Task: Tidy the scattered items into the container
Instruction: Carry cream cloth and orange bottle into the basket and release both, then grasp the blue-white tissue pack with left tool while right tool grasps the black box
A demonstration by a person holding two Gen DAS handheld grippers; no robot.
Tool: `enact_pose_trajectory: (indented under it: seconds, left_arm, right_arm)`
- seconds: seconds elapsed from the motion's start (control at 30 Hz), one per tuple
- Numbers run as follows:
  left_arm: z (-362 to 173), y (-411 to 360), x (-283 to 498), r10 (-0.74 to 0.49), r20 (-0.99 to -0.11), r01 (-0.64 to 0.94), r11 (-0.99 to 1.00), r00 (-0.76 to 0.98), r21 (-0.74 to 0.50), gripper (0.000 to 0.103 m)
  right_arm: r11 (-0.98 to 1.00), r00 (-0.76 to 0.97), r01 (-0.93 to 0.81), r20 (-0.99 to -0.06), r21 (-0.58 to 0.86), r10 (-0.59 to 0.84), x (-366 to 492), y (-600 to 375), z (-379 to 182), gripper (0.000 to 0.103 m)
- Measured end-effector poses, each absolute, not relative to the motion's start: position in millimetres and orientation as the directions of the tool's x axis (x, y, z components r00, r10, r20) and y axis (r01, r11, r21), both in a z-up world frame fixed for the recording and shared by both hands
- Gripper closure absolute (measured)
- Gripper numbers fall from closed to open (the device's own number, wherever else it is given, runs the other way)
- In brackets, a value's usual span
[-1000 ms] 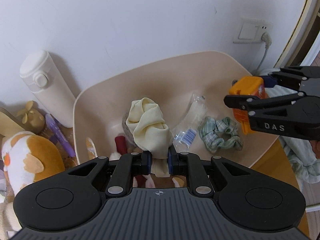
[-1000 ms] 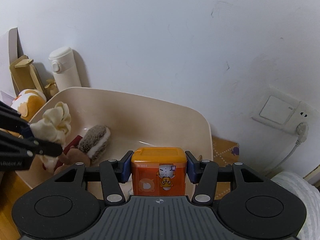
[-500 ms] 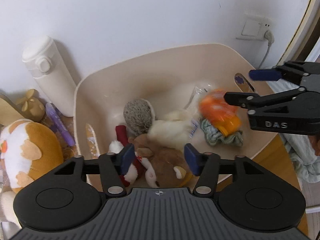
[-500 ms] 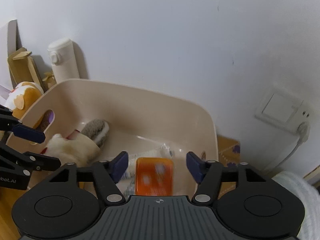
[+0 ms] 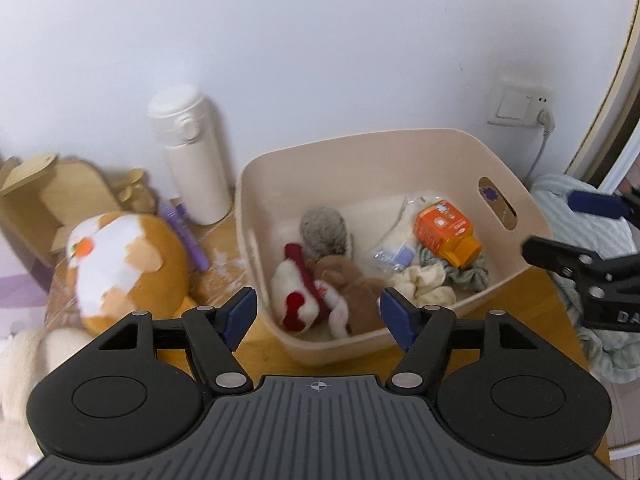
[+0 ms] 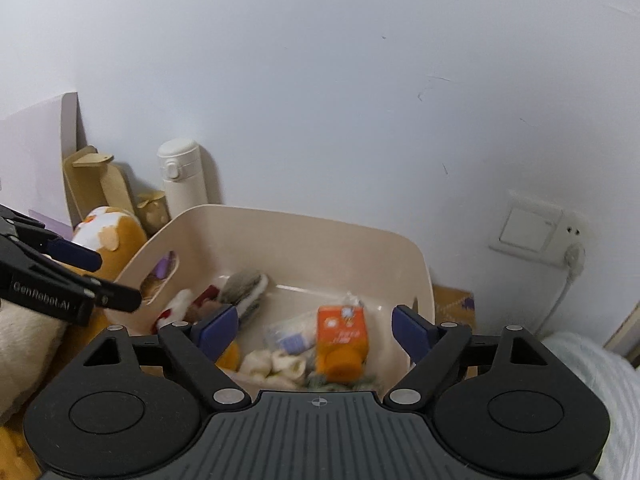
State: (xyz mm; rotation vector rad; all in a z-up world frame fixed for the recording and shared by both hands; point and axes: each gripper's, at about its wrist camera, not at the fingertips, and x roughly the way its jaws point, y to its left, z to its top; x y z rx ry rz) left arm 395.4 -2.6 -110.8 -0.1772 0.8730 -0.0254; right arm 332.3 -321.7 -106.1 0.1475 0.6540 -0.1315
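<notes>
The left gripper [image 5: 318, 312] has its jaws apart and still opening, with nothing between the blue pads; a second ago they pinched the pale yellow cloth [image 5: 426, 282], which now lies crumpled on the floor of the beige container [image 5: 400, 148], near its front wall. The right gripper [image 6: 316, 326] is likewise spread and opening, empty; a second ago it clamped the orange bottle [image 5: 446, 232], which now lies on its side in the container, cap toward the front, just beside a green checked scrunchie [image 5: 470, 274] and a clear plastic packet [image 5: 394, 246]. Both grippers sit farther back from the container than before, so more of its rim shows.

Also inside are a grey hedgehog plush [image 5: 324, 230], a brown plush [image 5: 348, 284] and a red-and-white plush [image 5: 298, 294], bunched at the left.

The left wrist view alone shows the whole container floor, a purple pen [image 5: 184, 234] beside the white flask [image 5: 192, 156], the large orange-and-white plush [image 5: 120, 268] on the wooden tabletop [image 5: 532, 292], and the right gripper's tips at the far right edge over a pale bundled fabric [image 5: 592, 224]. The right wrist view alone shows the left gripper's fingers [image 6: 86, 258] beside the container's left wall, and a wooden stand [image 6: 98, 178] against the wall. The wall socket [image 6: 536, 236] shows in both views.
</notes>
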Motion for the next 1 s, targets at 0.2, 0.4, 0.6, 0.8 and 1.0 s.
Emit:
enact_pose_trajectory:
  seconds: [0.2, 0.4, 0.6, 0.8, 1.0]
  left_arm:
    - [-121, 12, 364, -0.069, -0.770, -0.112, 0.977, 0.635, -0.180, 0.032]
    - [-150, 15, 346, -0.073, -0.813, -0.133, 0.974, 0.578, -0.181, 0.032]
    - [-178, 7, 336, -0.078, -0.851, -0.117, 0.980, 0.520, -0.162, 0.032]
    - [-198, 0, 336, -0.090, -0.872, -0.099, 0.983, 0.481, -0.156, 0.032]
    - [-211, -7, 341, -0.100, -0.886, -0.075, 0.986, 0.453, -0.150, 0.032]
  right_arm:
    - [0.978, 0.760, 0.173, -0.647, 0.116, -0.057, 305, -303, -115, 0.014]
    - [0.974, 0.703, 0.178, -0.711, 0.143, -0.025, 289, -283, -138, 0.013]
    - [0.970, 0.643, 0.182, -0.766, 0.162, 0.007, 281, -263, -164, 0.012]
    - [0.971, 0.606, 0.172, -0.795, 0.166, 0.028, 285, -253, -181, 0.006]
    - [0.981, 0.584, 0.116, -0.810, 0.155, 0.059, 299, -242, -192, 0.005]
